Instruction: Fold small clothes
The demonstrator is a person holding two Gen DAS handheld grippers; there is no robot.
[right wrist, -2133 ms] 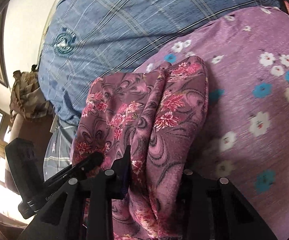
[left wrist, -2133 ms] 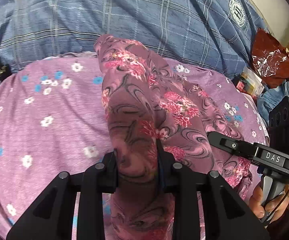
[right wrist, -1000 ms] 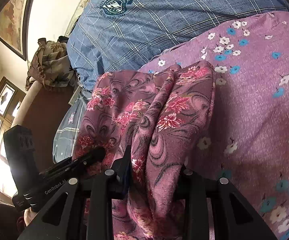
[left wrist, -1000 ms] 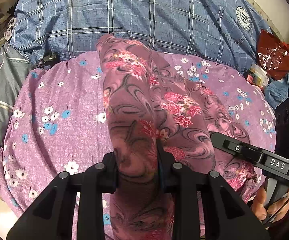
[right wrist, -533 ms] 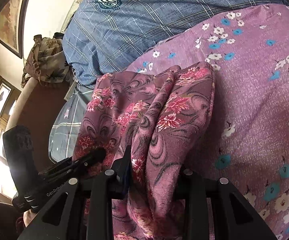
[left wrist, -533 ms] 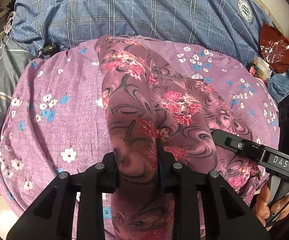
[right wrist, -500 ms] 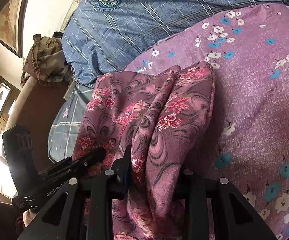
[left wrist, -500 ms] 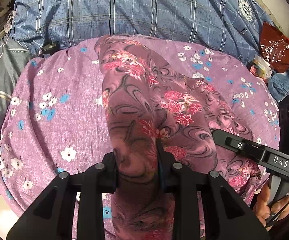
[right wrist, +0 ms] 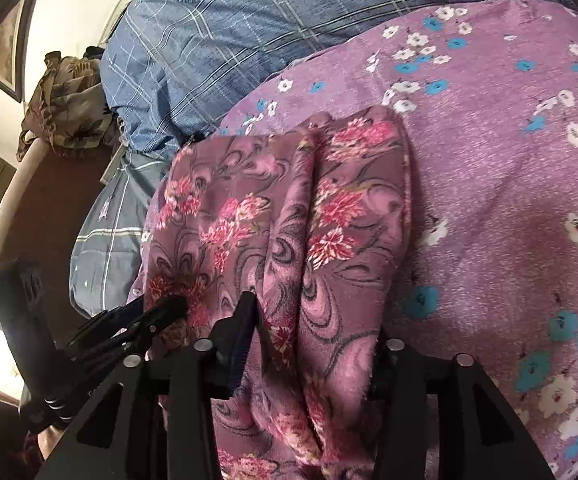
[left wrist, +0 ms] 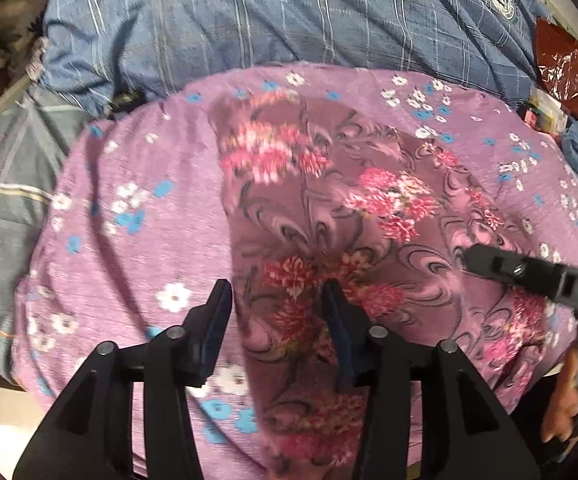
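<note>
A mauve garment with pink flowers and dark swirls [left wrist: 329,208] lies folded on a purple flowered cloth [left wrist: 129,184]. My left gripper [left wrist: 277,308] is open, its jaws standing either side of the garment's near edge. The garment also shows in the right wrist view [right wrist: 289,216], bunched in lengthwise folds. My right gripper [right wrist: 313,320] has the garment's near end between its fingers; the right finger is hidden by cloth. The right gripper's finger [left wrist: 529,272] shows in the left wrist view, and the left gripper's fingers [right wrist: 145,320] in the right wrist view.
A blue plaid sheet [left wrist: 289,12] covers the bed behind the purple cloth. A grey striped cloth [left wrist: 1,184] lies at the left. A red plastic bag [left wrist: 561,68] and clutter sit at the far right. A brown patterned cloth [right wrist: 65,104] hangs on furniture at the left.
My left gripper has opened and let go of the garment, which now lies lower and flatter on the purple cloth. Both grippers have come down toward the bed.
</note>
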